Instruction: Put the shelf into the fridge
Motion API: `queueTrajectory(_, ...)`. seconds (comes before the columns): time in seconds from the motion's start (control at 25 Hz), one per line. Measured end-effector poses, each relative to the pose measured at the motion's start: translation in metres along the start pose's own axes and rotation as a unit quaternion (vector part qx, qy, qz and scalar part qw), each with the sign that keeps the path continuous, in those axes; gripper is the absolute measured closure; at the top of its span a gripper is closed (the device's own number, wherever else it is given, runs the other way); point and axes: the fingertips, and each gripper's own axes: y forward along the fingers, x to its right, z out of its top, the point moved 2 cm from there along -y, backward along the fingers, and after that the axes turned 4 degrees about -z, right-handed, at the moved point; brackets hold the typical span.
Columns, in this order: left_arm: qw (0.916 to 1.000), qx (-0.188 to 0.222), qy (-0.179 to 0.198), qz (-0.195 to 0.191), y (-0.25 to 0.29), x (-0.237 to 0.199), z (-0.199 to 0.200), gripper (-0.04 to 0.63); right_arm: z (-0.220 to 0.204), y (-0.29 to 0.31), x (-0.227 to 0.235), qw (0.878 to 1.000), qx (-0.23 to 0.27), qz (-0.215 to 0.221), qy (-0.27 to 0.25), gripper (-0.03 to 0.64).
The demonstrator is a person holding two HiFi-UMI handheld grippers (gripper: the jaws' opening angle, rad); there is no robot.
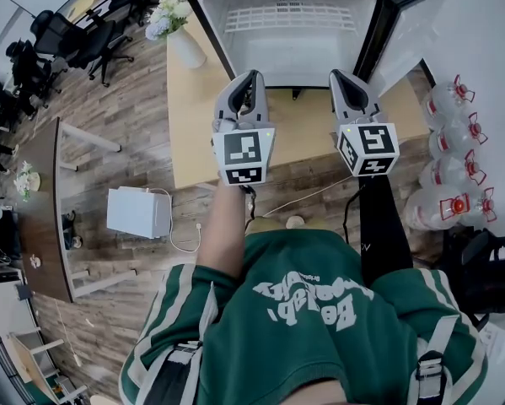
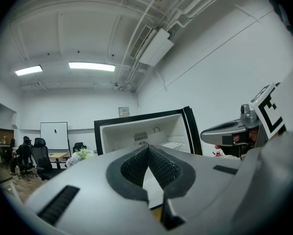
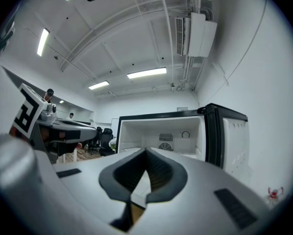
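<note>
Head view is the only one that gives the layout. One small black-framed fridge (image 1: 208, 25) with a white inside stands on the light wooden counter (image 1: 193, 133), its door (image 1: 412, 24) swung open to the right. There's also one white vase of pale flowers (image 1: 185, 45) on the counter, one white box (image 1: 138, 212) on the floor, and clear water jugs with red caps (image 1: 450, 137) by the wall. I count at least four.

The white slatted shelf (image 1: 303, 19) lies across the inside of the fridge. The left gripper view catches just its right end.

There are two tools, both held level in front of the fridge and well short of it. The left tool (image 1: 252, 76) has its pads pressed together with nothing between them, and it's the same for the right tool (image 1: 336, 76).

Only the gripper views show the ceiling strip lights (image 2: 91, 66) and the round fan vent (image 3: 166, 146) on the fridge's back wall.
</note>
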Motion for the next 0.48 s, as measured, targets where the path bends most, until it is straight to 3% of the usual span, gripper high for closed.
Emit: queueTrajectory(0.48, 1.0000, -0.004, 0.000, -0.005, 0.0031, -0.0058, -0.0068, 0.595, -0.0029, 0.0058, -0.0050, 1.000, -0.005, 0.003, -0.018, 0.615)
